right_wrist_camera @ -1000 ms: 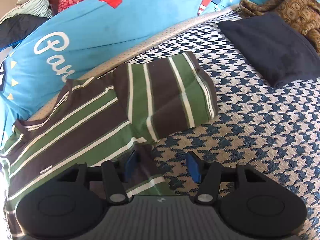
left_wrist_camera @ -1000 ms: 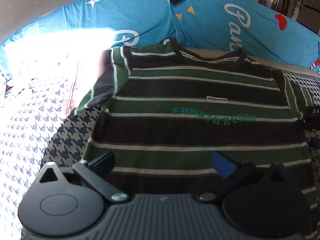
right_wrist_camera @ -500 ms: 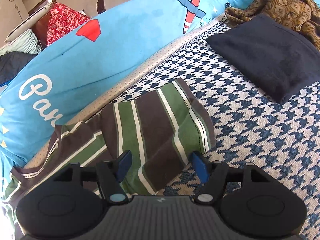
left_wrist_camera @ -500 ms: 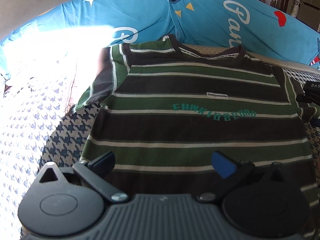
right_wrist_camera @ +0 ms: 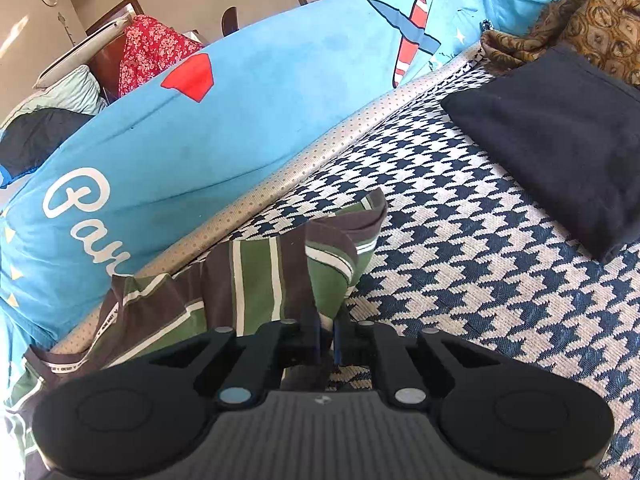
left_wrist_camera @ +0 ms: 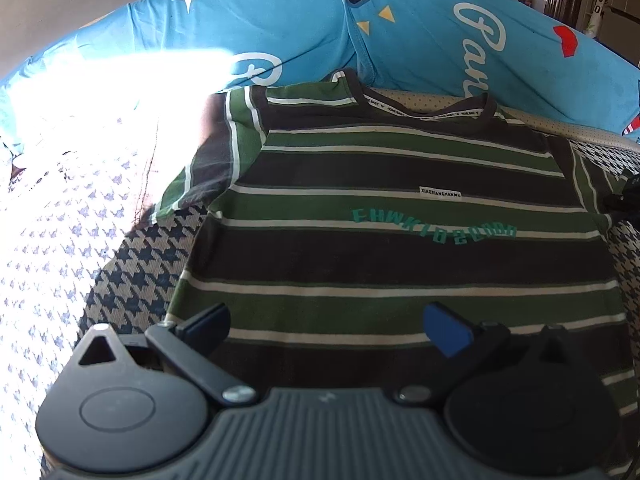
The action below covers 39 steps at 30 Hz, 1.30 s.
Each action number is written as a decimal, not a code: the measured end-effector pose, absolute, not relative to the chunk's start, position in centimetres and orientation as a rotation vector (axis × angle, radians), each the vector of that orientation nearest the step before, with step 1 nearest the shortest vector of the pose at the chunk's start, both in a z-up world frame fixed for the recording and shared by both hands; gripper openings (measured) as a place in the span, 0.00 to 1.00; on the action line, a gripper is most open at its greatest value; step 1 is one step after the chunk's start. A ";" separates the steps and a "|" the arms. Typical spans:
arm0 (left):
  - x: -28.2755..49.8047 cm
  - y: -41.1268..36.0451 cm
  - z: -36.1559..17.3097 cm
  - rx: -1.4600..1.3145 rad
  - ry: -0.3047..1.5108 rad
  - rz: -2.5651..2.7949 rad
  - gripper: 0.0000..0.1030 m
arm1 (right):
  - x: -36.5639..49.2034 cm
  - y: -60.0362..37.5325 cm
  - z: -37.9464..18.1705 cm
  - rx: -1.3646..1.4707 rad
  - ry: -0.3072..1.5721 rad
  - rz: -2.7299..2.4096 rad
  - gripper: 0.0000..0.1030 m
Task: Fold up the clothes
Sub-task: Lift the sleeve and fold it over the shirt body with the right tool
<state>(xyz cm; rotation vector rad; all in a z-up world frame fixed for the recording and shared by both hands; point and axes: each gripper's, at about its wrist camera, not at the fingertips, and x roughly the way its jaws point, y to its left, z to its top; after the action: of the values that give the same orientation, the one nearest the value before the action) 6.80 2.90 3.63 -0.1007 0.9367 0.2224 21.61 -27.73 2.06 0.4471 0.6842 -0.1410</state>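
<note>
We see the striped T-shirt (left_wrist_camera: 400,264) spread flat on the houndstooth bed cover (right_wrist_camera: 480,280), collar toward the blue bolster (right_wrist_camera: 240,128). Our left tongs (left_wrist_camera: 336,326) hover wide apart over its hem, empty; our right tongs (right_wrist_camera: 327,344) are pinched onto its lifted sleeve (right_wrist_camera: 320,260)

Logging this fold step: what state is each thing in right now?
Striped T-shirt: spread flat, front up, body unfolded.
Right sleeve: pinched and lifted off the bed.
Left tool: open above the hem.
Right tool: shut on the sleeve.
Dark cloth: folded, lying flat.
</note>
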 end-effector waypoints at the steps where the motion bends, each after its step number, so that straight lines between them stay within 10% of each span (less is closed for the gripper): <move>1: 6.8 3.0 3.6 -0.104 0.937 0.226 1.00 | 21.6 -27.8 2.2 0.453 0.684 -0.135 0.07; 16: 6.6 4.6 4.5 -0.124 0.907 0.293 1.00 | 15.9 -12.9 5.2 -0.214 0.553 0.424 0.08; 21: 6.4 5.4 4.7 -0.139 0.902 0.303 1.00 | 15.1 -11.1 3.8 -0.258 0.673 0.571 0.25; 39: 5.9 6.9 4.8 -0.168 0.905 0.301 1.00 | 19.0 -20.6 5.5 0.121 0.690 0.389 0.29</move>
<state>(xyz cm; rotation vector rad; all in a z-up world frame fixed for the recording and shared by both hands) 5.86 6.85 4.75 -0.1676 0.9053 0.3008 18.96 -20.60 5.52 0.1208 0.6901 0.3886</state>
